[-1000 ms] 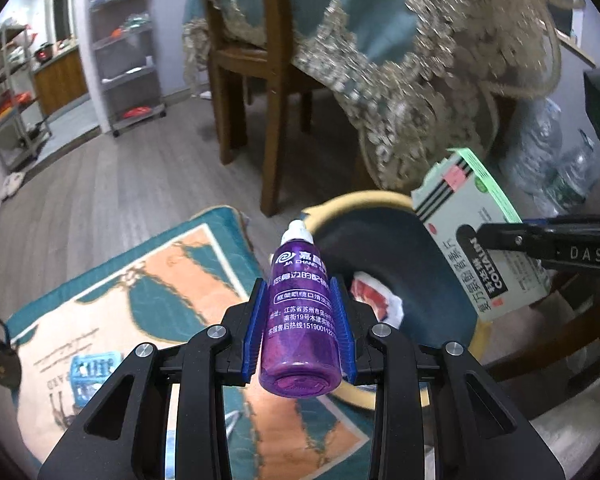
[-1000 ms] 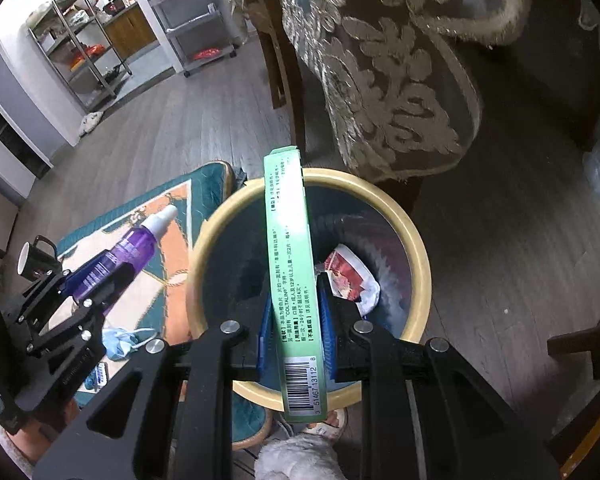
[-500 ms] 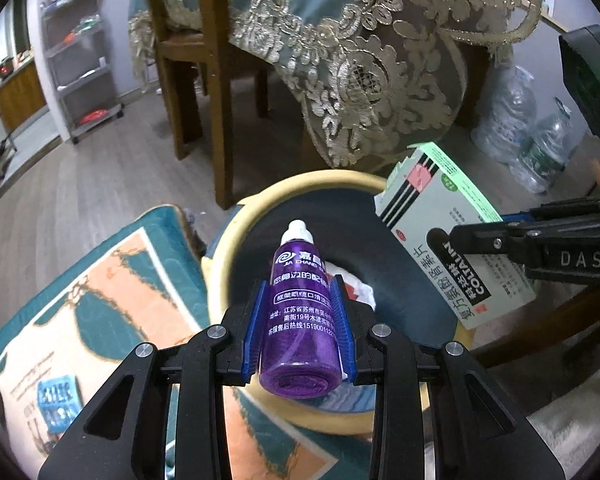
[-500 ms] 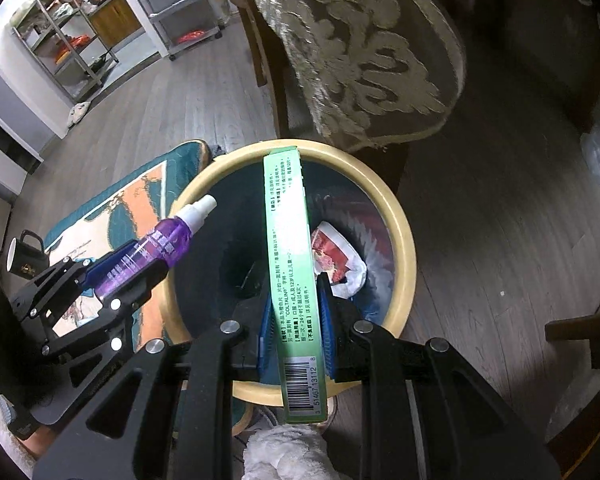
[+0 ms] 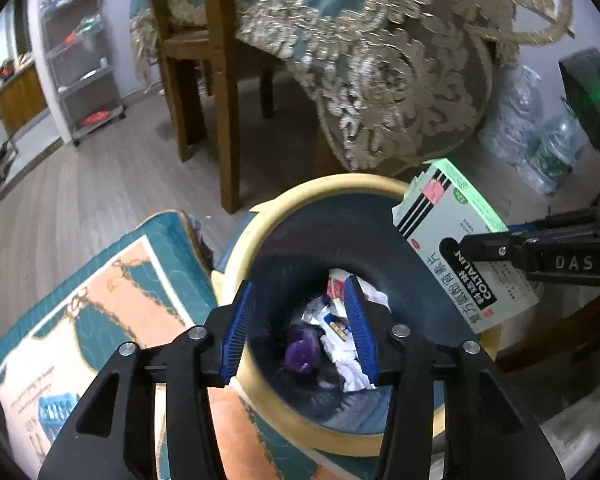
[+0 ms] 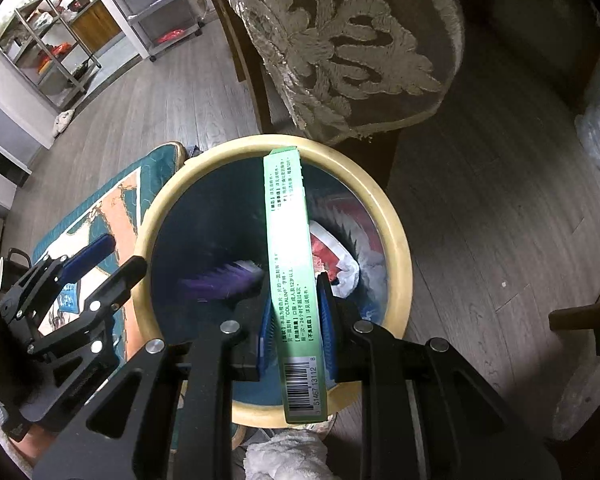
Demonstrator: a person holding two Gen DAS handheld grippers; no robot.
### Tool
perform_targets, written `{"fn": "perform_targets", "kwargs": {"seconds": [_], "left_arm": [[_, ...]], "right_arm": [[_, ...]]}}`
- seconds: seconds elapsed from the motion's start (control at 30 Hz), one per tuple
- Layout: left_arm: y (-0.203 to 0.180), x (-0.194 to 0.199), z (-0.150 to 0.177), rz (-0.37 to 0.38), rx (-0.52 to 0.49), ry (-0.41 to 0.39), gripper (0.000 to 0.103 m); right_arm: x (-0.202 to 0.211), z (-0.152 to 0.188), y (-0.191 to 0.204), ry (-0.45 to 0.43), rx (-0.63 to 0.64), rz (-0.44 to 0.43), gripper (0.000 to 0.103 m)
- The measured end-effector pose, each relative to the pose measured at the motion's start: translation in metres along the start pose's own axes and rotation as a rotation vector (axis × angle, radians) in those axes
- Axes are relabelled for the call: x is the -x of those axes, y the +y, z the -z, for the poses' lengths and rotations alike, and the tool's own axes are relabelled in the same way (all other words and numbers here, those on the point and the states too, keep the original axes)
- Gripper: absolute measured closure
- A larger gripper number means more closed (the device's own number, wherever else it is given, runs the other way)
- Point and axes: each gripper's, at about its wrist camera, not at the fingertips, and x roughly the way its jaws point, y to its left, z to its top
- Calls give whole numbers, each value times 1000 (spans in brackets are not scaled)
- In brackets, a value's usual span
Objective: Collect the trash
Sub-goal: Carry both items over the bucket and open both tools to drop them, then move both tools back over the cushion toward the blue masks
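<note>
While the yellow-rimmed trash bin (image 6: 396, 216) is held below both claws beside a patterned rug (image 5: 112, 288), the left gripper (image 5: 298, 326) is seen with its jaws opening and nothing between them, poised above the bin's mouth. Clamped edge-on in the right gripper (image 6: 294, 320) is a green medicine box (image 6: 290, 264), extended forward over the bin. Below the left claw, inside the bin, a blurred purple bottle (image 5: 300, 354) is recorded among crumpled wrappers (image 5: 352, 368).
</note>
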Motion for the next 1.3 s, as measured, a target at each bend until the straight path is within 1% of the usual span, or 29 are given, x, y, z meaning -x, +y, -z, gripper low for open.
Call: {"fn": "perform_targets", "kwargs": {"seconds": [0.13,0.17,0.2,0.23,0.27,0.33,0.4,0.43,0.5,0.53,0.57,0.7,0.77,0.8,0.87,0.97,1.13,1.3], "left_arm": [[5,4,3,-19,-1,2,54],[6,5,4,-22,-1,2,54],[7,6,4,-26,0,2,54],[9,7,5,-28,2,2,54],[10,8,5,-29,4,1,54],[12,11,6,-35,7,-2,54],[15,15,7,-43,10,-6,54],[17,18,7,-44,12,-7,54],[19,23,7,-50,15,-13,54],[20,26,7,-52,16,-16,53],[22,29,8,-55,16,-18,53],[27,45,10,-63,19,-31,49],[32,54,12,-65,25,-36,49],[34,59,13,-70,27,-39,46],[38,67,17,-78,29,-46,42],[46,80,22,-103,39,-55,35],[65,99,31,-145,91,-70,14],[80,110,37,-178,111,-66,7]], "right_arm": [[0,-3,6,-19,-9,-20,80],[0,-4,8,-21,-9,-22,73],[1,-5,9,-25,-8,-22,67],[2,-5,11,-32,-3,-16,58],[3,-6,12,-36,1,-10,54],[4,-6,14,-42,5,-8,53],[5,-6,14,-41,3,0,46],[6,-6,14,-41,-1,4,40],[10,-6,15,-49,-1,5,38],[11,-7,16,-54,1,3,35],[13,-7,18,-59,1,2,31],[22,-3,24,-85,-8,-12,26],[26,-1,30,-95,-8,-24,21],[28,0,34,-100,-4,-26,20],[31,1,43,-108,12,-21,15],[34,4,54,-116,23,-14,12],[40,6,69,-135,30,-8,6],[44,10,86,-147,55,-9,6]]}}
